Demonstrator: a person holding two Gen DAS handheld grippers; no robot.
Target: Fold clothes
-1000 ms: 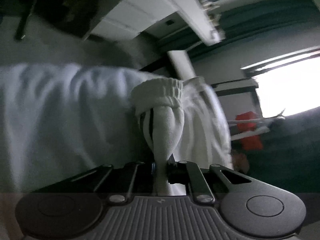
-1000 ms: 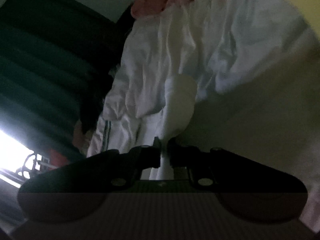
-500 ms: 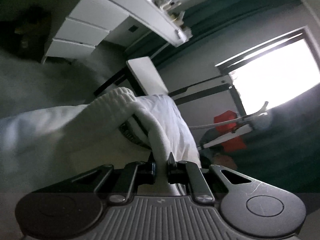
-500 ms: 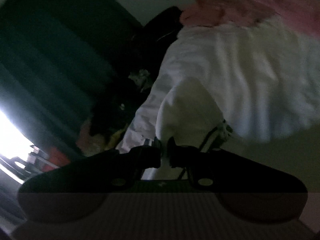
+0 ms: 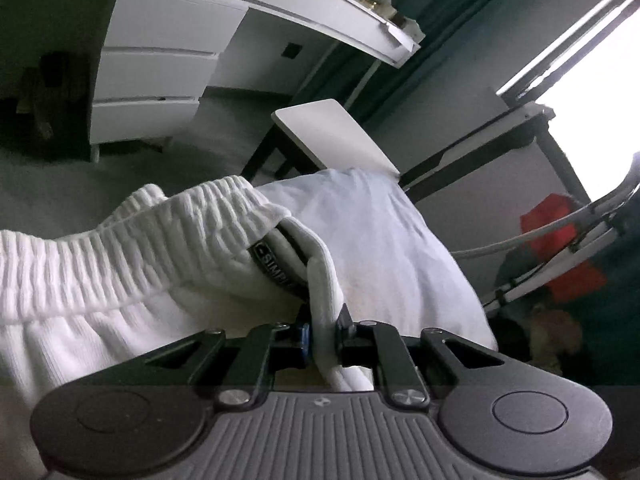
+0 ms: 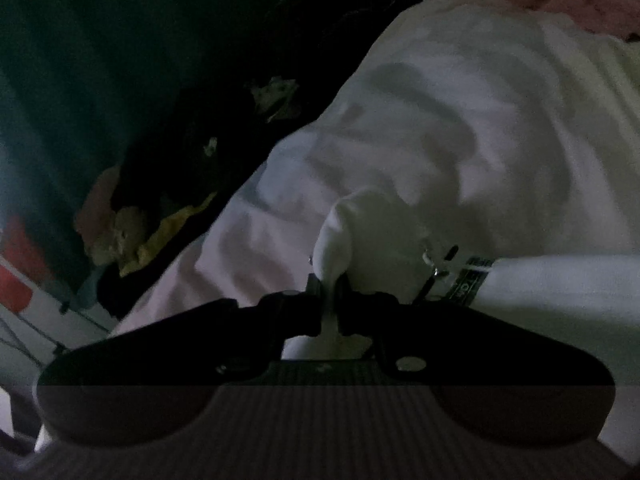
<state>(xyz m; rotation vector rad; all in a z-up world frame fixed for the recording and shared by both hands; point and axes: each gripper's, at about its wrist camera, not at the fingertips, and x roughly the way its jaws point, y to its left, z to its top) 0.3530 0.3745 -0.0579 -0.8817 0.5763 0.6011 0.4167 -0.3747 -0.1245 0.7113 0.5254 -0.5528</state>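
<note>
Gripping a white garment [image 5: 132, 276] at two points, a person works with a tool in each hand. The left tool [image 5: 323, 334] is clenched on a rolled fold of the fabric just below the ribbed elastic waistband [image 5: 168, 236], where a dark printed drawstring [image 5: 272, 268] loops out of the cloth. Its jaws have just been opening slightly, with the fold still pinched between them. From there the garment stretches away to the left of the view, with white bedding [image 5: 380, 240] mounded behind it. Beyond stand a white drawer unit [image 5: 156, 76], a cluttered shelf [image 5: 304, 4], a small white side table [image 5: 332, 136] and a bright window [image 5: 600, 64].

In the darker right wrist view, the right tool [image 6: 329, 300] is clenched on another bunch of the same white garment [image 6: 360, 220]; its jaws too have just been easing apart, cloth still caught between them. A drawstring end with a label [image 6: 466, 284] hangs to the right of the grip. The fabric lies over the rumpled white bedding [image 6: 460, 120], with pink cloth [image 6: 592, 4] at the far edge of the bed and a dark heap of clothes [image 6: 200, 140] to the left.
</note>
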